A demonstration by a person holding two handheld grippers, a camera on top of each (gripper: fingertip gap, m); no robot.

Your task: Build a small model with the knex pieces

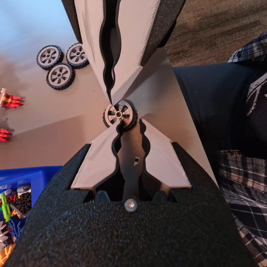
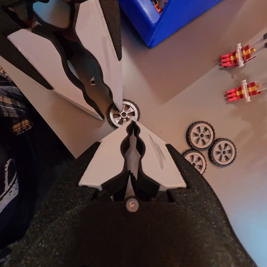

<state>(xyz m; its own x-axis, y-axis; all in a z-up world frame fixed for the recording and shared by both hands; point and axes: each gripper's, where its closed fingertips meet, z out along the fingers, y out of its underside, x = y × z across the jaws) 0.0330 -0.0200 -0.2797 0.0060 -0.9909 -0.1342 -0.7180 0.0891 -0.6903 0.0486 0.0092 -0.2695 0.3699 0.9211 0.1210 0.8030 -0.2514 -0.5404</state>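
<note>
A small toy wheel (image 1: 119, 114) with a silver spoked hub and black tyre lies on the grey table (image 1: 72, 122). My left gripper (image 1: 130, 120) is open and straddles its side. One fingertip (image 1: 119, 122) rests on the spoked face and the other sits just outside the tyre. My right gripper (image 2: 133, 122) is shut, its tips touching the rim of the wheel (image 2: 124, 114). I cannot tell whether it pinches the rim. Each gripper shows in the other's view: the right (image 1: 112, 102), the left (image 2: 110, 114).
Three more wheels (image 2: 200, 135) lie clustered nearby, also in the left wrist view (image 1: 59, 75). Two red and yellow assemblies (image 2: 238, 57) (image 2: 242, 92) lie farther off. A blue bin (image 1: 21, 180) holds several loose parts. The table edge (image 1: 195, 122) runs close by, with a person's plaid sleeve (image 1: 238, 187) beyond it. My two grippers' fingertips are within a few centimetres of each other.
</note>
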